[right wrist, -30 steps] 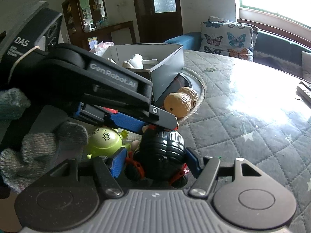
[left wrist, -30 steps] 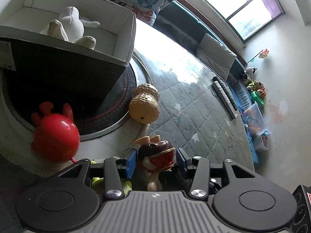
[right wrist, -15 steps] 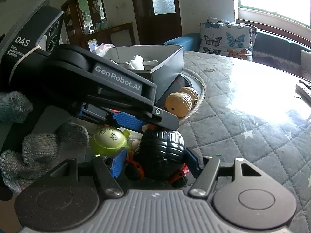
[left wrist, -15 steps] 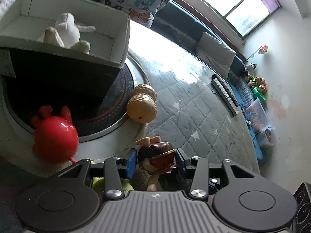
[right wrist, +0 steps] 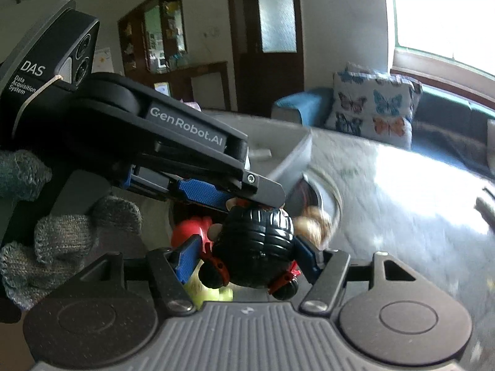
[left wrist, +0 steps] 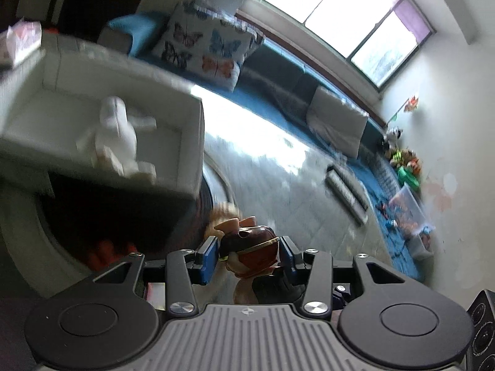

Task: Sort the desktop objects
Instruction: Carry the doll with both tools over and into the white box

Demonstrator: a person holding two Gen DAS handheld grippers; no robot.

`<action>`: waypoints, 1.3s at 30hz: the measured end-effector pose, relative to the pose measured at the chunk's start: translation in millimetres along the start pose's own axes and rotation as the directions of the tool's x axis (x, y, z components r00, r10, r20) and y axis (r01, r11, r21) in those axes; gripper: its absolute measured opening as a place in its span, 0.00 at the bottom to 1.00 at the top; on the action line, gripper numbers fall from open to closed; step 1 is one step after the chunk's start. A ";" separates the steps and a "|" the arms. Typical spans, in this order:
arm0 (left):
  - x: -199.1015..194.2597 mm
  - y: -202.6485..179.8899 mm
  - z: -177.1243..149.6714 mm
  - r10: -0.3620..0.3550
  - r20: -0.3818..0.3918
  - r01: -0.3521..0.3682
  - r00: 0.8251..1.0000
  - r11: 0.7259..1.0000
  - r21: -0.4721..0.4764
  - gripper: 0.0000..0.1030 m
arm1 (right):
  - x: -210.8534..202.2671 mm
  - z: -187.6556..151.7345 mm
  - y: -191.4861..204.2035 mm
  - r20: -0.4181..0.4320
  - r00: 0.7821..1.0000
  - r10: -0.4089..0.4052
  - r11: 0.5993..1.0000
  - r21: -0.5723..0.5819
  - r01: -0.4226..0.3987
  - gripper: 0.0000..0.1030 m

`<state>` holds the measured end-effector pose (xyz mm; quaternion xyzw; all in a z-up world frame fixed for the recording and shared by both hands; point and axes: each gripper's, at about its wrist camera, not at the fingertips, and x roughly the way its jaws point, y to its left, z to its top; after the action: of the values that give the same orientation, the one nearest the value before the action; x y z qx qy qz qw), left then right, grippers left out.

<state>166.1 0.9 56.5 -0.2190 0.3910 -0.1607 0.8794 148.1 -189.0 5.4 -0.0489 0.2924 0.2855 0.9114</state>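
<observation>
Left tool (right wrist: 247, 198), marked "GenRobot.AI", "DAS", and right tool (right wrist: 247, 256) both clamp doll (right wrist: 253, 247).

Home living room, blue sofa (left wrist: 278, 71) under window (left wrist: 346, 21), butterfly cushion (right wrist: 374, 108), dark wooden door (right wrist: 266, 40), quilted table cover (left wrist: 278, 167)

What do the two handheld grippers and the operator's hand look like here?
Both grippers are black with blue finger pads and a ribbed grey base plate. The left gripper bears white "GenRobot.AI" lettering, with "DAS Data Acquisition System" on its camera block. The hand holding it wears a grey knitted glove.
</observation>
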 end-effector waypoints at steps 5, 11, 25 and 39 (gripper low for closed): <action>-11.1 8.3 35.2 0.019 0.071 -0.019 0.997 1.000 0.004 0.45 | 20.3 38.0 4.1 0.047 0.999 0.022 0.999 -0.037 -0.020 0.64; -6.9 29.1 80.2 0.043 0.120 -0.042 0.992 0.999 -0.008 0.45 | 56.3 76.1 5.6 0.078 0.996 0.046 0.998 -0.055 -0.042 0.64; 62.8 103.1 127.1 0.069 0.043 -0.064 0.997 0.992 -0.106 0.45 | 158.8 97.8 -11.8 -0.001 0.997 0.071 0.997 -0.025 -0.071 0.64; 91.8 120.1 121.3 0.118 -0.025 -0.121 0.993 0.987 -0.109 0.44 | 184.3 83.8 -13.2 -0.086 0.995 0.054 0.997 -0.044 -0.058 0.65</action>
<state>330.5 93.1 11.0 -0.2417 0.4199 -0.0879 0.8703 320.5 -87.9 -30.0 -0.0741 0.3254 0.3155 0.8883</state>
